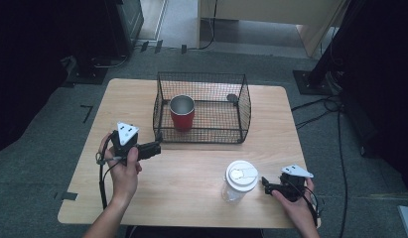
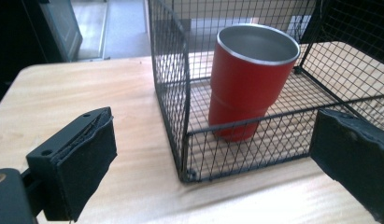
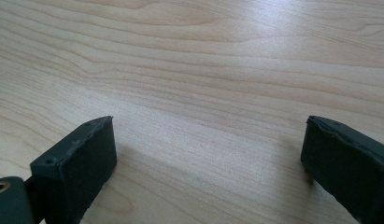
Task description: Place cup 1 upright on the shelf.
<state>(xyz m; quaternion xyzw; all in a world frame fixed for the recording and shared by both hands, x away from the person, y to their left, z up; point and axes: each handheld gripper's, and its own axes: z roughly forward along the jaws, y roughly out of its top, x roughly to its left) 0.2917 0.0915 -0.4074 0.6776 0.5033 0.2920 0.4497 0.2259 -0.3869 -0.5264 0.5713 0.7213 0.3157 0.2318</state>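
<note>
near the bench's far edge, a red cup (image 1: 182,112) stands upright inside a wire basket (image 1: 201,79); the left hand-held gripper (image 1: 158,146) hovers spread beside the basket's near left corner. by the near right corner, the right hand-held gripper (image 1: 264,184) is spread beside a lidded jar (image 1: 239,179).

Light wood table (image 1: 201,178) with rounded corners, taken as landmark. Under and around it, grey-green carpet floor (image 1: 340,163), a few dark tape marks (image 1: 87,113) left of the table. Beyond the table's far edge, a pale wooden cabinet (image 1: 271,12) and a strip of lighter floor (image 1: 176,20). Far left of the table, a dark equipment unit (image 1: 124,22). Right of the table, a black stand base (image 1: 313,82) and black cables (image 1: 335,124) trailing over the carpet. Both side margins very dark.
</note>
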